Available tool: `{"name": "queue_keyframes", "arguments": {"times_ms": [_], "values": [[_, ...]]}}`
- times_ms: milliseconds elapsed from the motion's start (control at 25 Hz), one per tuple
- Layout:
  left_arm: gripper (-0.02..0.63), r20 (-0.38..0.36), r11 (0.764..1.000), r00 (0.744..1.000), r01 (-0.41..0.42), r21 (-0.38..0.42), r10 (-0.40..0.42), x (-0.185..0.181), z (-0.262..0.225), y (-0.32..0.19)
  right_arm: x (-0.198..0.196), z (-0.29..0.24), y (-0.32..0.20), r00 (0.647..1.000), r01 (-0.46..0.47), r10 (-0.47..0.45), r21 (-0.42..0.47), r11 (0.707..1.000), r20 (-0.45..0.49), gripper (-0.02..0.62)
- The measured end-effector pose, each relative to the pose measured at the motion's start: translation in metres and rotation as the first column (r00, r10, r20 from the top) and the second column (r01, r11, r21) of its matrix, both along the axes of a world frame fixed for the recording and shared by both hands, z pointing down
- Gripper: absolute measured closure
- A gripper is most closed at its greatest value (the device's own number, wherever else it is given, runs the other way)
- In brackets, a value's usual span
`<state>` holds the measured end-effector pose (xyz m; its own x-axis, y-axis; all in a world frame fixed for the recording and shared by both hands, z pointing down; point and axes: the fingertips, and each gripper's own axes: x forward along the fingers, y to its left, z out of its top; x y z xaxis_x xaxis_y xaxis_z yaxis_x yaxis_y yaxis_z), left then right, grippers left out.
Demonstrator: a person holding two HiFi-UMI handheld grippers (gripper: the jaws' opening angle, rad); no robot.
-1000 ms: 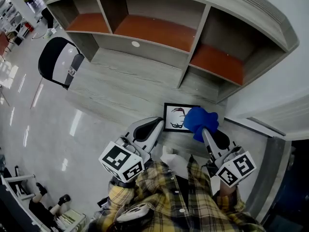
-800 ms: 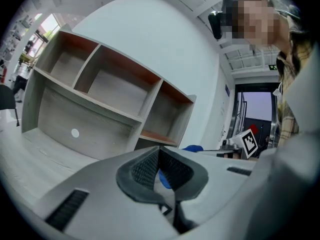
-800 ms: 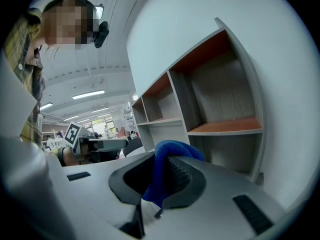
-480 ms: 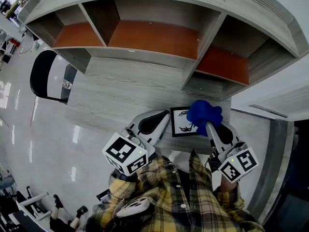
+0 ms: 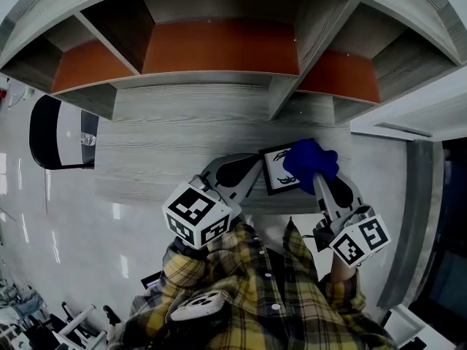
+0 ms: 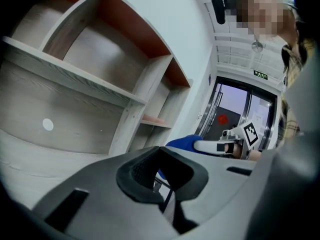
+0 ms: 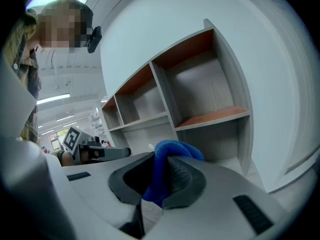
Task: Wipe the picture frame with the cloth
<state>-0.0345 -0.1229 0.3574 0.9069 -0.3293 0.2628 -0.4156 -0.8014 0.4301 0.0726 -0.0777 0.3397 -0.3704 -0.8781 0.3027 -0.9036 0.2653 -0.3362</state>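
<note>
At the desk's front edge: the picture frame [image 5: 279,170] is tilted over the grey wooden desk [image 5: 160,152]. Its black border and its white picture with a dark line drawing face up in the head view. Whether it touches the desktop cannot be told.
Left gripper [image 5: 255,172]: its jaws are pressed together on the frame's left edge. In the left gripper view a thin dark edge runs down between the closed pads.
Right gripper [image 5: 319,175]: its jaws are clamped on the blue cloth [image 5: 310,159], which bunches up out of the pads.
Cloth: it lies over the frame's right side and covers part of the picture.
Grippers: they are close together, one on each side of the frame, both pointing toward the shelving.
Shelving [image 5: 219,46]: a grey unit with reddish-brown compartment floors stands at the back of the desk.
Chair [image 5: 55,133]: a black chair stands on the glossy floor at the desk's left end.
Person: a yellow plaid shirt [image 5: 248,290] fills the bottom of the head view.
</note>
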Motion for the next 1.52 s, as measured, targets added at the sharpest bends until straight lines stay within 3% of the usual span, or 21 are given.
{"name": "queue_keyframes", "arguments": {"times_ms": [480, 680, 1000, 1320, 1520], "values": [[0.596, 0.198, 0.989, 0.98, 0.016, -0.15, 0.015, 0.027, 0.106, -0.024, 0.015, 0.035, -0.007, 0.999, 0.051, -0.05, -0.079, 0.996, 0.013, 0.546], [0.512, 0.302, 0.973, 0.951, 0.001, -0.232, 0.072, 0.033, 0.169, -0.028, 0.021, 0.052, -0.006, 0.998, 0.049, -0.046, -0.103, 0.993, 0.034, 0.546], [0.466, 0.409, 0.958, 0.898, -0.046, -0.283, 0.164, 0.049, 0.233, -0.025, 0.022, 0.08, 0.016, 0.997, 0.032, -0.019, -0.176, 0.984, 0.076, 0.546], [0.465, 0.494, 0.956, 0.848, -0.044, -0.291, 0.189, 0.053, 0.267, -0.024, 0.023, 0.095, 0.028, 0.995, 0.026, -0.004, -0.211, 0.977, 0.102, 0.546], [0.46, 0.508, 0.96, 0.844, -0.031, -0.279, 0.174, 0.054, 0.274, -0.025, 0.02, 0.101, 0.032, 0.994, 0.035, -0.01, -0.221, 0.975, 0.11, 0.546]]}}
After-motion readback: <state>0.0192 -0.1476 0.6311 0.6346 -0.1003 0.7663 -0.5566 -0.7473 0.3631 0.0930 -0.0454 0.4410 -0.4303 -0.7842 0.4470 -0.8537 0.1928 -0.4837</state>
